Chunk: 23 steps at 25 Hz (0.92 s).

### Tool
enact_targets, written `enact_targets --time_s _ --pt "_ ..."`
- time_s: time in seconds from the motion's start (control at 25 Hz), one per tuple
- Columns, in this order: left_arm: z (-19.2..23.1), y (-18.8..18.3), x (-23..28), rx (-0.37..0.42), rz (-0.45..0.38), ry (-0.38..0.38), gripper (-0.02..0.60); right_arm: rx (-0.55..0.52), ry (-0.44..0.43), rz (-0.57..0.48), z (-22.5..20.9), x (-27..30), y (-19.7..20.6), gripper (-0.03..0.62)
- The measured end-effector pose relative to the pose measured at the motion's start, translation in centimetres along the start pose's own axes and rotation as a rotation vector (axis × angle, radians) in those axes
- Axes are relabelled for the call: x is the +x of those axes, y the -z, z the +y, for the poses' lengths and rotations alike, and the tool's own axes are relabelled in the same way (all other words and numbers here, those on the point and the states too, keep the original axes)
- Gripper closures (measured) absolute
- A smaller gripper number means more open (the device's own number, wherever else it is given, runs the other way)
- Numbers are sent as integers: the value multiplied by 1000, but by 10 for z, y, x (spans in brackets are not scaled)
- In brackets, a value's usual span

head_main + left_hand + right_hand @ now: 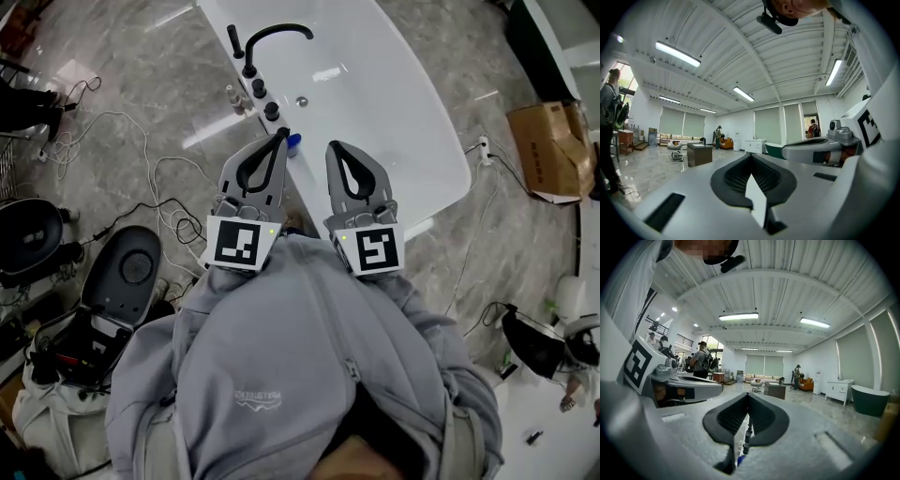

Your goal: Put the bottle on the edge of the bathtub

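1. Two grippers are held side by side, close in front of the person's grey hoodie (300, 356), with their marker cubes nearest the body and their jaws pointing away.
2. On the left gripper (281, 134) the jaws are pressed together, and its own view shows nothing between the pads.
3. On the right gripper (335, 145) the jaws also meet at the tips and pinch nothing. Only a thin slit shows between them lower down.
4. Just past the tips runs the near rim of the white bathtub (441, 141).
5. A small bottle (293, 143) showing blue stands on that rim. It is just beside the left gripper's tip, between the two grippers, and neither one holds it.
6. Farther along the same rim is a row of black knobs (258, 87), then a curved black spout (277, 33) arching over the basin.
7. Two small clear bottles (234, 99) stand at the rim's outer edge near the knobs. I cannot tell whether they are on the rim or the floor.
8. Out on the marble floor, loose cables (141, 178) and an open case (117, 300) lie to the left, and a cardboard box (553, 150) sits well off to the right.
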<state>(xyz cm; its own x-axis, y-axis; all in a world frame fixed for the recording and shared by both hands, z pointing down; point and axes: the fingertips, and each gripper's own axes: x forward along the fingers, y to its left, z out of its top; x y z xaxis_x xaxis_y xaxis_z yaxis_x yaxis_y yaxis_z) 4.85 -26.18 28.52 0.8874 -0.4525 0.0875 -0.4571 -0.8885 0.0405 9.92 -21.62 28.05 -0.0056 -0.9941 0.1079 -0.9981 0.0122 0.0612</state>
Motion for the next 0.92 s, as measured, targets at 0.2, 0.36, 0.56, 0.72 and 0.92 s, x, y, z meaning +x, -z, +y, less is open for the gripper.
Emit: enact_targets --time_s 0.2,0.36,0.56,0.72,0.92 --pt "-13 -1 -3 14 -1 3 575 10 3 -7 -1 -11 -1 592" --pt "-14 -3 -2 19 0 -1 575 15 5 -4 -4 -11 0 592" --pt "-27 -3 -5 24 -9 -4 575 2 2 10 -10 -24 5 592" --pt "-34 1 -4 26 -8 -4 575 7 0 0 -14 -28 8 592" --pt "-41 4 0 28 -10 -3 575 5 -4 1 -21 -33 13 592"
